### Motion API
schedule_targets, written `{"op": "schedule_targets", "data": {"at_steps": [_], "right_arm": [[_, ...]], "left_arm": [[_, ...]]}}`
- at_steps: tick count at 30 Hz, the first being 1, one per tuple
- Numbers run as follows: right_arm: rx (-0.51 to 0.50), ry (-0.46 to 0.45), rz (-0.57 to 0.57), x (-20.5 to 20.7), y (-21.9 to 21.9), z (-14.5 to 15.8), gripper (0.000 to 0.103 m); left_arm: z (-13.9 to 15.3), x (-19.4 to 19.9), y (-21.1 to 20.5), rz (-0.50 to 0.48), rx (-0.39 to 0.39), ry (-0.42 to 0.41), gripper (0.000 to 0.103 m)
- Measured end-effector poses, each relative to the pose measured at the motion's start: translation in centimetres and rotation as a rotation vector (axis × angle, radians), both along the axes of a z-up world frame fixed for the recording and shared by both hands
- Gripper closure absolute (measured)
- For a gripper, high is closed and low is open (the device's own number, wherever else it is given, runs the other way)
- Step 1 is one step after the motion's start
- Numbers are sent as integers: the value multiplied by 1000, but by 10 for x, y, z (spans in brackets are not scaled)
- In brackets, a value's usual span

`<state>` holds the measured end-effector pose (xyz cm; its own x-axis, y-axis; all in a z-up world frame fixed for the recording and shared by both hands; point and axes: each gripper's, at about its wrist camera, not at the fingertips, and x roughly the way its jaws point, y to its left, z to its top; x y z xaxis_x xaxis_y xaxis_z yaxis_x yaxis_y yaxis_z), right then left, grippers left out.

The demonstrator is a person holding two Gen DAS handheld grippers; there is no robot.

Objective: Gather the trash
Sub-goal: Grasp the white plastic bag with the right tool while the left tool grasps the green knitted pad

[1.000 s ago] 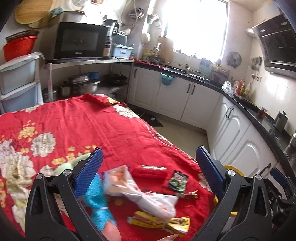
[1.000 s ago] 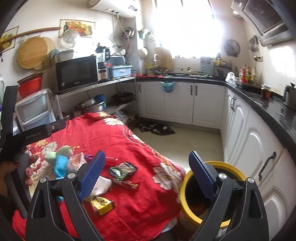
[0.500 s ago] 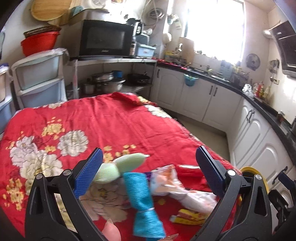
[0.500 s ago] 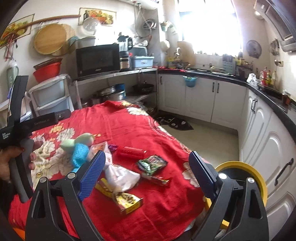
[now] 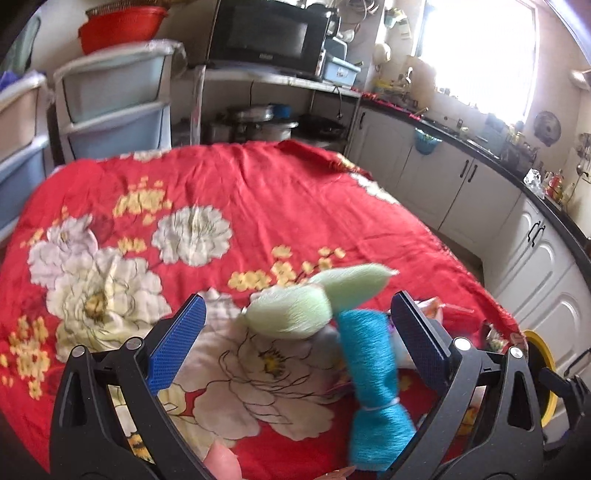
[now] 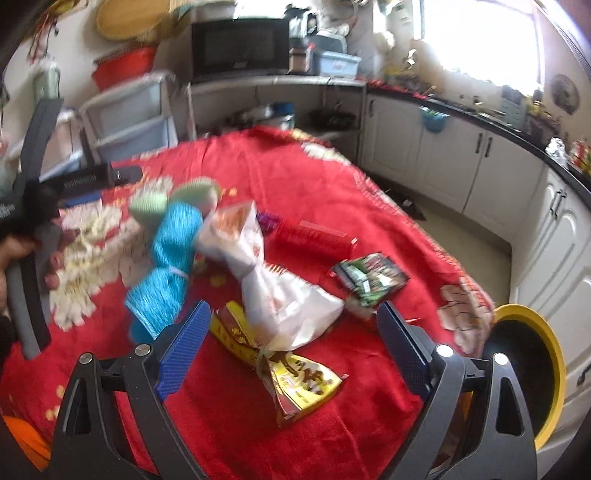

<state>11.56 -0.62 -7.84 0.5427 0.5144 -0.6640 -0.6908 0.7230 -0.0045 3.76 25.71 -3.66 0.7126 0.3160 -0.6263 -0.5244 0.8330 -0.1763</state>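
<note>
Trash lies on the red flowered cloth (image 6: 295, 173): a crumpled white plastic bag (image 6: 273, 288), a yellow snack wrapper (image 6: 299, 380), a red packet (image 6: 314, 240), a dark green packet (image 6: 369, 277) and a small purple wrapper (image 6: 267, 219). My right gripper (image 6: 293, 350) is open, low over the yellow wrapper and the bag's end. My left gripper (image 5: 297, 343) is open too, with a blue yarn skein (image 5: 373, 369) and pale green skeins (image 5: 291, 314) between its fingers, not clamped. The yellow-rimmed bin (image 6: 524, 373) stands off the table's right corner.
A hand (image 6: 22, 254) holds the left tool at the far left of the right wrist view. Plastic drawers (image 5: 114, 99), a microwave (image 5: 269, 33) on a shelf and white cabinets (image 5: 476, 192) ring the table. The floor (image 6: 461, 229) lies to the right.
The left gripper swung left, away from the wrappers, and now frames the yarn skeins. The right gripper came closer and lower over the bag and the yellow wrapper. Both stayed open.
</note>
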Motion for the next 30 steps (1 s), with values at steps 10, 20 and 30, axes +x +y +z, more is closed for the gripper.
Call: {"op": "schedule_targets", "data": {"at_steps": [10, 20, 30], "right_arm": [[-110, 76, 36, 26, 31, -39, 54], [-71, 105, 44, 30, 30, -38, 86], [-29, 53, 51, 22, 26, -18, 89]], "left_arm": [[-34, -2, 36, 21, -225, 5, 11], [-47, -4, 47, -3, -436, -39, 11], [-69, 0, 71, 26, -826, -135, 16]]}}
